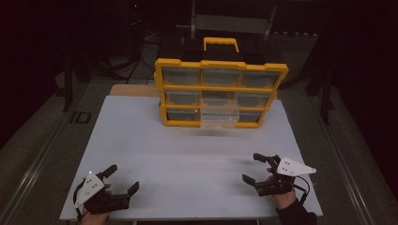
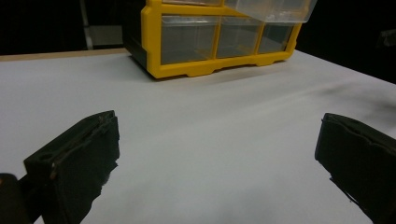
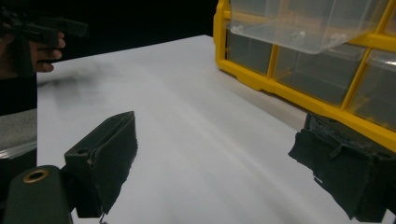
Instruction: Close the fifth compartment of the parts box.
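Note:
A yellow organizer cabinet with clear plastic drawers stands upright at the far middle of the white table. Its bottom middle drawer is pulled partway out toward me. The same cabinet and its pulled drawer appear in the left gripper view, and the cabinet with the drawer in the right gripper view. My left gripper rests open near the table's front left corner. My right gripper is open at the front right. Nothing lies between either pair of jaws.
A black case with a yellow handle sits behind the cabinet. Dark floor and stand legs surround the table. A strip of wooden board shows at the table's far left edge. In the right gripper view the other hand's gripper is at upper left.

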Demonstrator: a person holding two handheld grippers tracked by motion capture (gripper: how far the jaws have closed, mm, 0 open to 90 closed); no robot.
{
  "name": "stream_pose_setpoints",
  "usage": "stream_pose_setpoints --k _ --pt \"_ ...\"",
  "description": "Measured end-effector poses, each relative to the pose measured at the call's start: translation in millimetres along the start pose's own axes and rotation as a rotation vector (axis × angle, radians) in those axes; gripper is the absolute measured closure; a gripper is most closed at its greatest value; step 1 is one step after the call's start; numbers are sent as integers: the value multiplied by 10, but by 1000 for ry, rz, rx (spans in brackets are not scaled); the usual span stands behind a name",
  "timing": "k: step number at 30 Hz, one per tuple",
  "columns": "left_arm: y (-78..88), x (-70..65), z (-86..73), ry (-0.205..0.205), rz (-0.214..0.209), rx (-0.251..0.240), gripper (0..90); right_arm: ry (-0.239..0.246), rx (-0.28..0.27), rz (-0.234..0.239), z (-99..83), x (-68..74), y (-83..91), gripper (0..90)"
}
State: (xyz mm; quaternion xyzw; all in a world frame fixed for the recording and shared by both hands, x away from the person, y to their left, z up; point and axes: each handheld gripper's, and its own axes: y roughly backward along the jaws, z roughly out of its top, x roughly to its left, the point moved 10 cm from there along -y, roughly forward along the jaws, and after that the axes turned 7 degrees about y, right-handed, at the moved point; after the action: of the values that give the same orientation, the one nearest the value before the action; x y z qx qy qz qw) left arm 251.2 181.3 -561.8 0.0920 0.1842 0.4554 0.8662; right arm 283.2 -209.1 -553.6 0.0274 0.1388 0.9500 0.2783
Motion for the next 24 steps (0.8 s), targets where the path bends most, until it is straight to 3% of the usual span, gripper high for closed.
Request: stream_pose_setpoints --k 7,11,19,24 --pt "-3 -14 0 -1 -10 0 0 0 -13 -20 70 -11 47 113" --pt "-14 -23 -3 1 -17 4 0 7 -13 -55 163 -34 93 113" --pt "-7 -20 6 1 -16 -3 0 16 -72 -109 621 -41 277 96" --pt "-9 -26 7 -1 -18 -3 0 38 -68 -156 820 -27 283 95"
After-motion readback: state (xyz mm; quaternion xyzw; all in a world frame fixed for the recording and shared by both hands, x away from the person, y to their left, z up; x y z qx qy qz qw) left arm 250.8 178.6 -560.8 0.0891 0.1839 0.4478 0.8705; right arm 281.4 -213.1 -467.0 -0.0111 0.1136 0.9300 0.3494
